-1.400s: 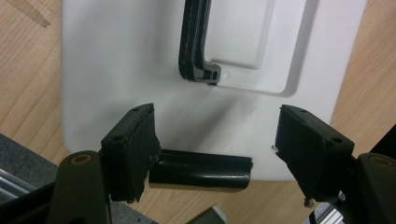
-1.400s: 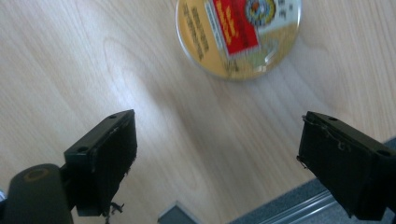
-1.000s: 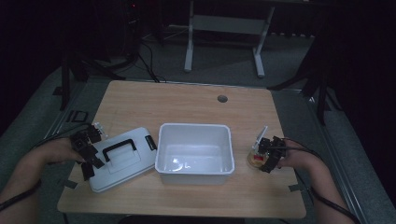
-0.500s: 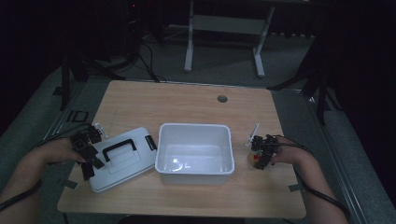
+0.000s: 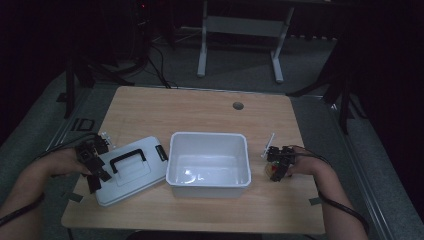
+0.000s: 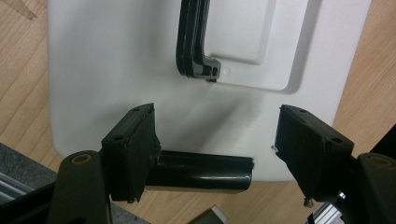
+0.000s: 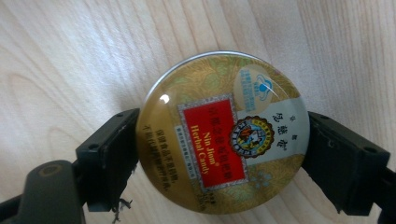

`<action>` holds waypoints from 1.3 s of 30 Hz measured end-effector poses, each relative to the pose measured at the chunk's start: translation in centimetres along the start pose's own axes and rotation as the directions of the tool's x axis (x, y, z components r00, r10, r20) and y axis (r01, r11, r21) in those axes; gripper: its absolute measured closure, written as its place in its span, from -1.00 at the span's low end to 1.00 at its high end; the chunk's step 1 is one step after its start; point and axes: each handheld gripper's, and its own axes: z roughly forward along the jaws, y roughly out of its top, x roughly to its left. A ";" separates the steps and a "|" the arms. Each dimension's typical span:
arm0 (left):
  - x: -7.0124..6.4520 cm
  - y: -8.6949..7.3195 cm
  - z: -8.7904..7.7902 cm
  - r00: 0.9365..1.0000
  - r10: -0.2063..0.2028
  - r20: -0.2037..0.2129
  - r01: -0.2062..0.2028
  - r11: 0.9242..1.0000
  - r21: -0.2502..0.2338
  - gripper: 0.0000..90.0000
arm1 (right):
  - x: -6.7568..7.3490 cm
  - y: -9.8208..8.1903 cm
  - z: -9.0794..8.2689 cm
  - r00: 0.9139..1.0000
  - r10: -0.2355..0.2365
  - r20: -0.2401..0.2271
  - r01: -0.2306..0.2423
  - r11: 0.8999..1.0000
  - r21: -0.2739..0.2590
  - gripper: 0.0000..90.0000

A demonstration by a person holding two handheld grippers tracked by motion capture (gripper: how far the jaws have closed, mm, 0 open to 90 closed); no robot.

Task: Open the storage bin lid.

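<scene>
Your wooden table (image 5: 210, 110) sat mid-frame, dark room behind, metal stand (image 5: 240, 30) at top, left gripper (image 6: 215, 154) released over lid (image 6: 116, 60), right gripper (image 7: 219, 158) grasping candy tin (image 7: 219, 135).

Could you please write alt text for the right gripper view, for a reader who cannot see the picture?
A round gold candy tin with a red label lies flat on a light wooden table, seen close from above. The two black jaws of the right claw sit at its left and right edges, against its sides.
</scene>
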 end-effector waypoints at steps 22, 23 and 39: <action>-0.5 0.5 -0.6 1.000 0.011 -0.006 -0.011 1.000 -0.003 -0.35 | 2.5 0.2 -7.2 1.000 -0.020 0.012 0.020 1.000 0.011 -0.55; -0.5 0.5 -0.6 1.000 0.008 0.000 -0.008 1.000 0.001 -0.35 | 2.6 0.2 -7.6 1.000 -0.026 0.018 0.026 1.000 0.013 -0.55; -0.7 0.6 -0.8 1.000 0.012 -0.007 -0.012 1.000 0.005 -0.35 | 3.7 1.3 -13.2 0.994 -0.044 0.097 0.043 0.999 0.005 -0.55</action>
